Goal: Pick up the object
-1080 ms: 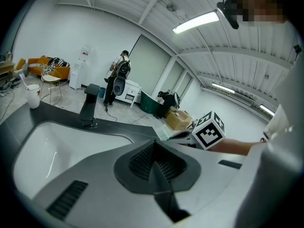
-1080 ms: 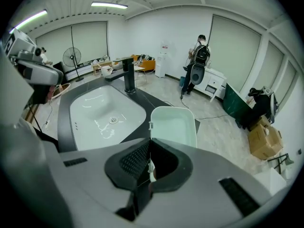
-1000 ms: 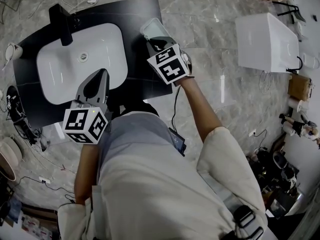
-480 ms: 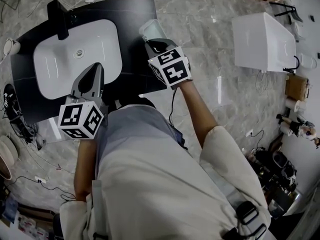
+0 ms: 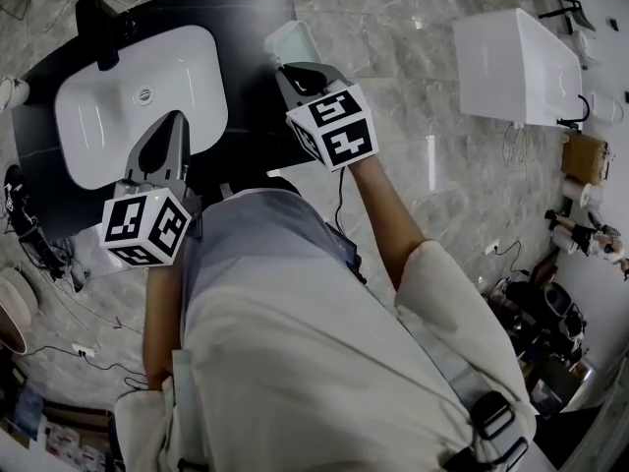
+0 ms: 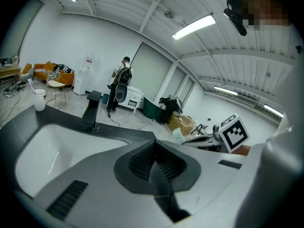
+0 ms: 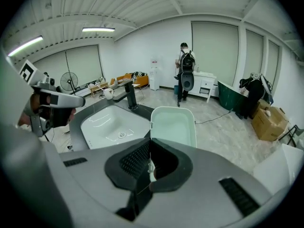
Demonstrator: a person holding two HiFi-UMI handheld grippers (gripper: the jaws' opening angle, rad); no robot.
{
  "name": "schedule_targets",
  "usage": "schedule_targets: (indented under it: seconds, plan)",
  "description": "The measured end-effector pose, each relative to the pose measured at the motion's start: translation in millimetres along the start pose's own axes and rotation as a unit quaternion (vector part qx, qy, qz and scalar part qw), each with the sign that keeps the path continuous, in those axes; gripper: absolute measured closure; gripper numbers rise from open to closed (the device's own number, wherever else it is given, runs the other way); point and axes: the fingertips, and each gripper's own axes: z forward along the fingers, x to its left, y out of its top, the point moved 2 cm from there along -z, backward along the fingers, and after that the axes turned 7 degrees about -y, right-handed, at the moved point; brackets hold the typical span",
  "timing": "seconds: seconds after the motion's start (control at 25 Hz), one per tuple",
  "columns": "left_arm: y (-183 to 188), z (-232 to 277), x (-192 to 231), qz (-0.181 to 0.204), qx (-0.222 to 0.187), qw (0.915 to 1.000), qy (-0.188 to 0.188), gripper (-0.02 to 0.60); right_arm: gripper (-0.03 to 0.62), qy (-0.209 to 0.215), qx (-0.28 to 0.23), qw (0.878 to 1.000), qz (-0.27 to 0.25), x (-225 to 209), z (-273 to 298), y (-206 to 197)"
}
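Observation:
A pale, translucent rectangular container (image 5: 290,42) (image 7: 173,124) juts out from my right gripper (image 5: 295,75) (image 7: 150,148), which is shut on the rim of its near side. It hangs at the right end of the dark counter (image 5: 256,18), partly over the marble floor. My left gripper (image 5: 167,131) (image 6: 154,148) is shut with nothing in it, above the near rim of the white basin (image 5: 118,106) (image 6: 47,151). The left gripper view also shows the right gripper (image 6: 232,133) with the container (image 6: 177,135) off to the right.
A black faucet (image 5: 95,23) (image 6: 91,109) (image 7: 129,93) stands behind the basin. A white cup (image 6: 39,99) (image 7: 109,93) sits at the counter's left end. A white box-shaped unit (image 5: 516,62) stands on the floor to the right. Cables and clutter line the floor's edges. A person with a backpack (image 7: 185,65) stands far off.
The counter, basin and both grippers have slid up and left together in the head view. The right gripper still holds the container; the left stays shut over the basin rim.

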Motion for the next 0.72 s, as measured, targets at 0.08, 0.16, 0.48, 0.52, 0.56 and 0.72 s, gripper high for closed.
schedule_targets:
  seconds: [0.08,0.16,0.48,0.52,0.56,0.72]
  plan:
    - [0,4,-4,0.004,0.005,0.9999,-0.008,0.580,0.580,-0.005,-0.008,1.000,0.010,-3,-7,1]
    - [0,6,-8,0.010,0.010,0.9998,-0.017,0.579,0.580,-0.013,-0.016,1.000,0.022,-7,-14,1]
    - [7,7,-15,0.028,0.010,0.9993,-0.024,0.580,0.580,-0.029,-0.048,0.997,0.050,-10,-39,0]
    - [7,6,-14,0.029,0.008,0.9993,-0.023,0.580,0.580,-0.030,-0.052,0.997,0.054,-10,-40,0]
    - [8,6,-13,0.030,0.007,0.9993,-0.022,0.579,0.580,-0.031,-0.056,0.996,0.057,-9,-41,0]
    - [10,4,-16,0.031,0.003,0.9993,-0.018,0.579,0.580,-0.030,-0.068,0.995,0.065,-8,-52,2]
